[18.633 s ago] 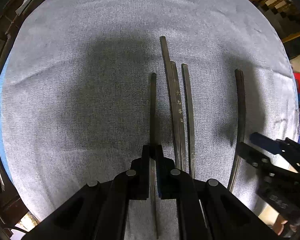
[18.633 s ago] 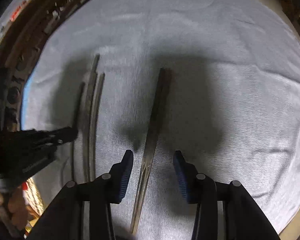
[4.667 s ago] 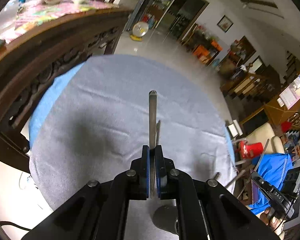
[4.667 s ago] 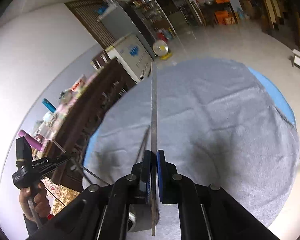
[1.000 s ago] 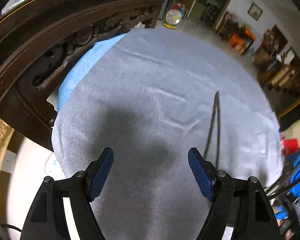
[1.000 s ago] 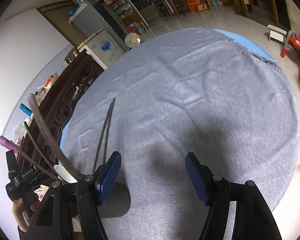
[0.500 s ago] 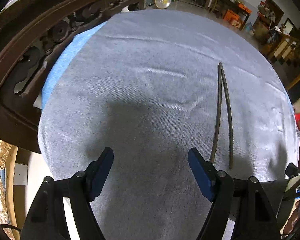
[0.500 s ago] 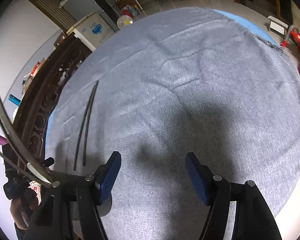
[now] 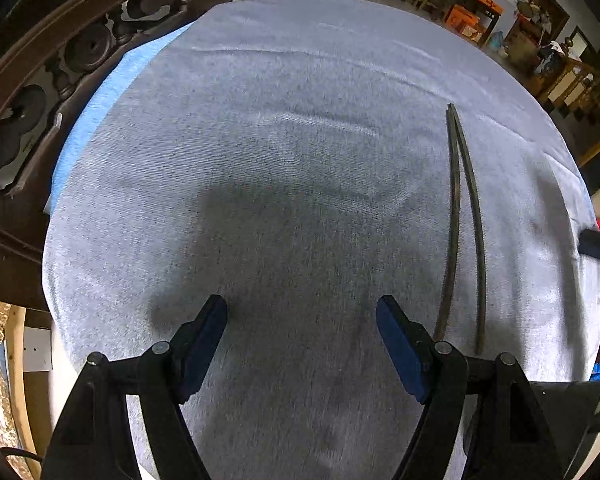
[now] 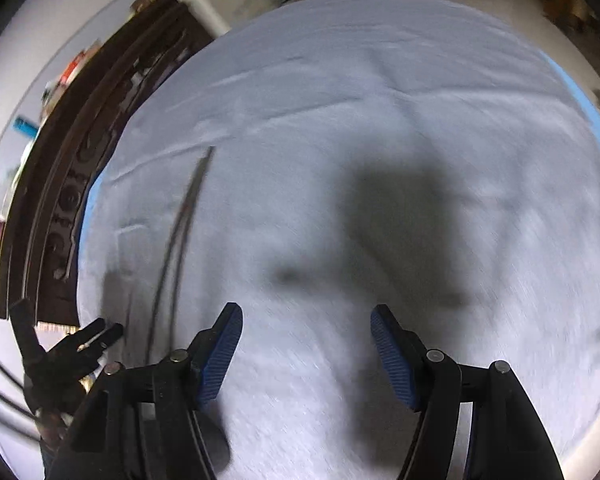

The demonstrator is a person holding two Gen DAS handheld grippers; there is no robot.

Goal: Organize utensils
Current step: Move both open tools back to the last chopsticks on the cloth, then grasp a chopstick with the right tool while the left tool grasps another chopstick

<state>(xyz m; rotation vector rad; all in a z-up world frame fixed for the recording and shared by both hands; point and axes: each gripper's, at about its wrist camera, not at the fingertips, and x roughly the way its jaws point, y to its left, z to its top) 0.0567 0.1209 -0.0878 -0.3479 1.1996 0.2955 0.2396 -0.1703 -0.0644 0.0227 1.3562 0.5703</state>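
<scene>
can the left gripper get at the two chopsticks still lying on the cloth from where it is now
Probably yes. The left gripper is open and empty above the grey cloth, and the two chopsticks lie flat just off its right finger, with bare cloth around them. It would need a short sideways shift first.

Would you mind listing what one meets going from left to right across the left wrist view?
Carved dark wooden furniture → blue under-cloth edge → grey tablecloth → pair of dark chopsticks → tip of the right gripper at the right edge.
</scene>
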